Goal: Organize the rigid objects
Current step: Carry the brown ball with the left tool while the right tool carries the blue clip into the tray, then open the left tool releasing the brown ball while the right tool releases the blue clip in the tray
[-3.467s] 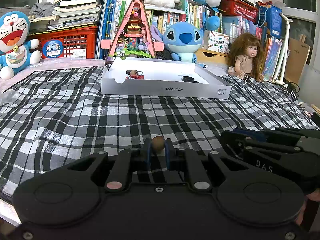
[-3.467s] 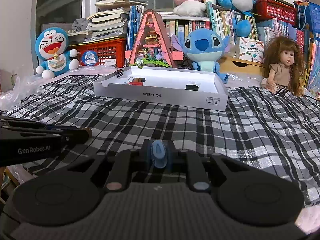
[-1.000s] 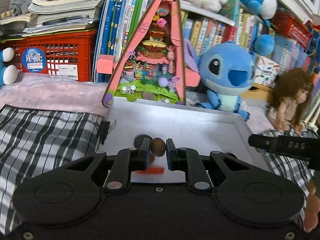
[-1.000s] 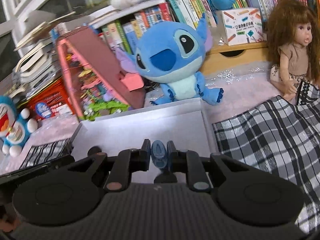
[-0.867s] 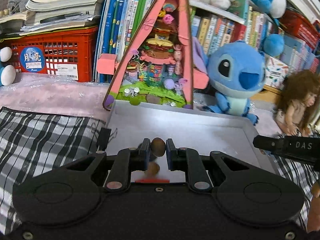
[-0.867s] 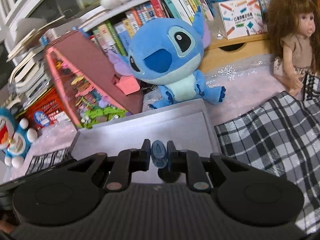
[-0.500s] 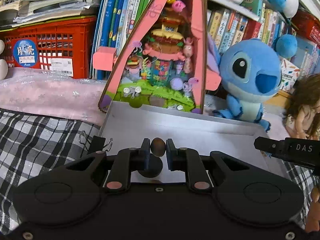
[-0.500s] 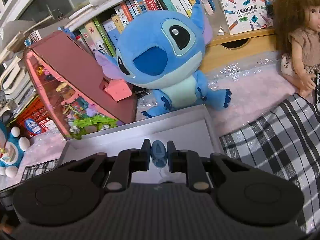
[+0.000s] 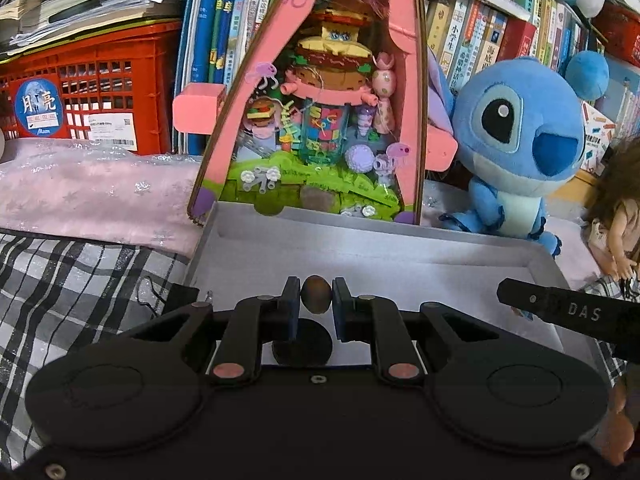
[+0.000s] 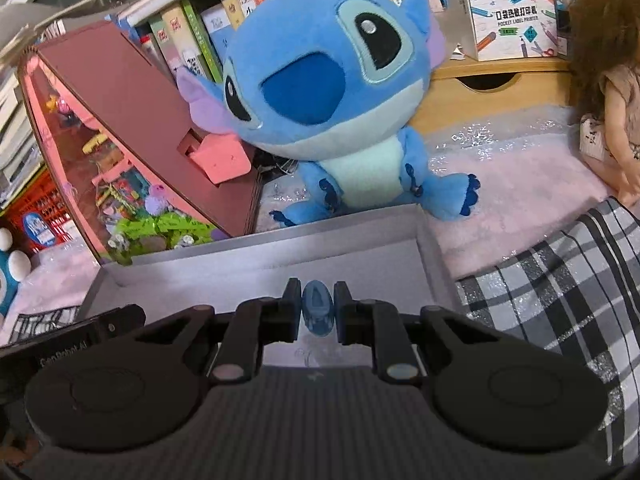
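Left gripper (image 9: 316,300): the jaws are pinched on a small brown egg-shaped object (image 9: 316,299), gripped from both sides between the two pads. The gripper is held over the white shallow box (image 9: 400,256), near its left half. Directly under the jaws, at 6 o'clock from the brown object, a round black item (image 9: 303,341) lies on the box floor. A black binder clip (image 9: 182,298) sits at the box's left wall, at 9 o'clock from the jaws.

Right gripper (image 10: 317,307): the jaws are pinched on a small translucent blue object (image 10: 317,308), which stands upright between the pads. This gripper is also over the white shallow box (image 10: 360,256), toward its right half. In the left wrist view, the right gripper's black finger marked "DAS" (image 9: 568,312) enters at 3 o'clock, above the box's right side.

Surroundings, left wrist view: the box rests on a black-and-white checked cloth (image 9: 80,276). At 12 o'clock behind the box stands a pink triangular toy house (image 9: 328,100). A blue plush toy (image 9: 516,148) sits at 2 o'clock, a doll (image 9: 620,216) at 3 o'clock, and a red crate (image 9: 92,92) at 10 o'clock. Books (image 9: 480,36) fill the shelf behind.
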`<state>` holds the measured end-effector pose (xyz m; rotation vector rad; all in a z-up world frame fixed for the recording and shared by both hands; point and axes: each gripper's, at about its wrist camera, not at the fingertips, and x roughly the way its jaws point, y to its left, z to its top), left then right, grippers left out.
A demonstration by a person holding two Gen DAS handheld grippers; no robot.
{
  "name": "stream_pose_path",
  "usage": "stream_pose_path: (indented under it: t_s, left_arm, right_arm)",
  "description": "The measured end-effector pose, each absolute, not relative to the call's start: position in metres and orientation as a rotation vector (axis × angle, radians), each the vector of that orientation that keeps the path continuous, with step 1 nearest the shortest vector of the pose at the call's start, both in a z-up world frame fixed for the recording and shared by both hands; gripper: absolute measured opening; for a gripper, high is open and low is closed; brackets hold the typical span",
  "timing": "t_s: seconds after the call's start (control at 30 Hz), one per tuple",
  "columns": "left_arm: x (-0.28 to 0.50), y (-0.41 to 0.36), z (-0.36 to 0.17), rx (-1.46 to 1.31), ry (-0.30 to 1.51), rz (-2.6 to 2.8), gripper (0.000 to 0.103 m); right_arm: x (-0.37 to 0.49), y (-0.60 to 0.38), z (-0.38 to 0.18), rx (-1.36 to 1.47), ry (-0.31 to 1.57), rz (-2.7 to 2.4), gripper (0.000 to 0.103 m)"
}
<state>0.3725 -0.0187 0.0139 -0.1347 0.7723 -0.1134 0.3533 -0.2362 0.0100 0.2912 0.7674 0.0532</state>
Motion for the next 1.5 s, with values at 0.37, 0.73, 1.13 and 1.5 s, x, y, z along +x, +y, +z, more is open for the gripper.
stream_pose_path:
  t_s: [0.37, 0.73, 1.13, 1.5]
  left_arm:
    - [0.375, -0.026, 0.005, -0.133, 0.791, -0.118, 0.016]
    - [0.375, -0.027, 0.005, -0.122, 0.796, -0.113, 0.019]
    - [0.363, -0.034, 0.015, -0.093, 0.792, -0.12, 0.053]
    - [0.342, -0.024, 0.04, -0.072, 0.763, -0.108, 0.065]
  right_arm:
    - [0.358, -0.231, 0.001, 0.245, 0.788, 0.04, 0.022]
    - [0.357, -0.23, 0.0, 0.229, 0.786, 0.042, 0.025]
    - [0.344, -0.231, 0.013, 0.219, 0.749, 0.052, 0.057]
    - [0.321, -0.231, 0.03, 0.19, 0.71, 0.066, 0.073]
